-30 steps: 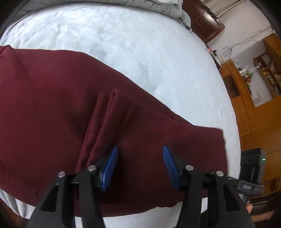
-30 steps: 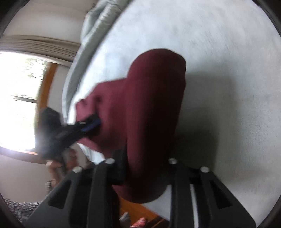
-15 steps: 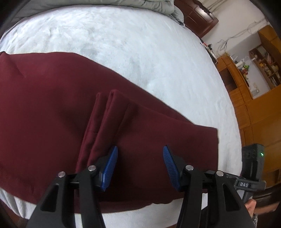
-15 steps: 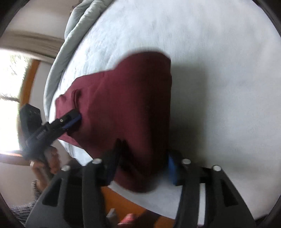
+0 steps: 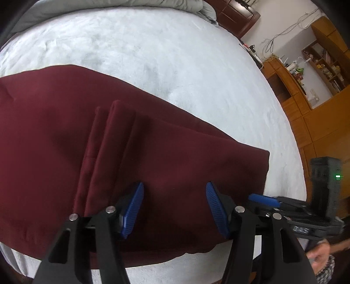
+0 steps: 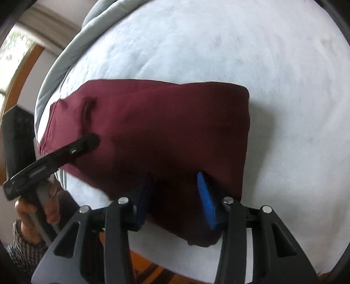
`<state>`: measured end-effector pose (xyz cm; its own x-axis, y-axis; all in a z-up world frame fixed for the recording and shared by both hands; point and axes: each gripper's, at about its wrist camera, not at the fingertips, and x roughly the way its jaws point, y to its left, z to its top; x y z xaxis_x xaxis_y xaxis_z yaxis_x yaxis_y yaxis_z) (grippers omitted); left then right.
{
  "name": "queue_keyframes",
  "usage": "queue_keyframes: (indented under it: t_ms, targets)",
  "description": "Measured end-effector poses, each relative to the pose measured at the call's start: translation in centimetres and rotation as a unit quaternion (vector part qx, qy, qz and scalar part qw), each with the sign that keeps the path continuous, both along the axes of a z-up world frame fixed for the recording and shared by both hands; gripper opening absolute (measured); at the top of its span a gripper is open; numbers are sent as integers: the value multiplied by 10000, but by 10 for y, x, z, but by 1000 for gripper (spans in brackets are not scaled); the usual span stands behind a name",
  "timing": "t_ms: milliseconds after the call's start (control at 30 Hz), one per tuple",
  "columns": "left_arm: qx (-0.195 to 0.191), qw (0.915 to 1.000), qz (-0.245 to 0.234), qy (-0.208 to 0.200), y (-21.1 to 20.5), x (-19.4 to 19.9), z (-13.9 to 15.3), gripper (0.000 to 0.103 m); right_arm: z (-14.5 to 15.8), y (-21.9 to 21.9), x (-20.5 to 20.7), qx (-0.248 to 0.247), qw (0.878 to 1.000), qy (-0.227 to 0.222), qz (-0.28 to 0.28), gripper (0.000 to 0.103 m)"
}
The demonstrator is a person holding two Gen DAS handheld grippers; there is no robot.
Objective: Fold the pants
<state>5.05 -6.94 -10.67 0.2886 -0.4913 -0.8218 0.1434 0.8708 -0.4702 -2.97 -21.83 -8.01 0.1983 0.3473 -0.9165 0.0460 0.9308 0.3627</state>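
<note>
The dark red pants [image 5: 65,142] lie folded on a pale blue-white bed [image 5: 153,54]. A narrow folded strip runs down their middle. My left gripper [image 5: 175,207] is open just above the near edge of the pants, holding nothing. In the right wrist view the pants [image 6: 164,126] lie flat, and my right gripper [image 6: 175,198] is open over their near right corner, the cloth lying between the blue pads [image 6: 205,198]. The left gripper also shows at the left of the right wrist view [image 6: 87,142], and the right gripper at the right of the left wrist view [image 5: 264,200].
A grey duvet [image 5: 131,4] is bunched at the bed's far end. Wooden cabinets and shelves [image 5: 317,72] stand beyond the bed's right side. The bed's near edge [image 5: 153,271] is just below the grippers. A window [image 6: 13,54] is at the left.
My right gripper carried the held end of the pants down onto the bed and opened. The pants now lie flat. My left gripper stayed open and drew back slightly.
</note>
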Motion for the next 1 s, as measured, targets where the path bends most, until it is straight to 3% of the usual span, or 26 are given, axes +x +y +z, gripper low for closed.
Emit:
queue_keyframes:
  t_ms: [100, 200, 300, 400, 533, 667, 867, 1000]
  targets:
    - [-195, 9996, 96, 157, 3, 4, 2, 60, 7, -5, 3, 190, 9997, 47, -149, 42]
    - [-269, 9992, 264, 121, 22, 0, 17, 60, 36, -5, -3, 344, 9989, -245, -202, 50]
    - [-305, 9980, 550, -22, 56, -13, 34, 62, 59, 6, -9, 351, 9979, -535, -88, 56]
    - [-124, 9926, 1205, 33, 118, -33, 37, 64, 63, 28, -7, 157, 9976, -643, 194, 57]
    - [186, 9783, 2057, 146, 202, -60, 31, 64, 50, 53, 2, 57, 9974, -541, 479, 57]
    - [6, 9565, 2905, 266, 273, -77, 23, 64, 35, 72, 10, 26, 9970, -422, 651, 57]
    - [-929, 9249, 3662, 422, 335, -79, -7, 62, 16, 84, 19, -104, 9978, -209, 618, 57]
    - [-1297, 9174, 3745, 354, 349, -69, -24, 62, 14, 88, 18, -129, 9972, -256, 685, 60]
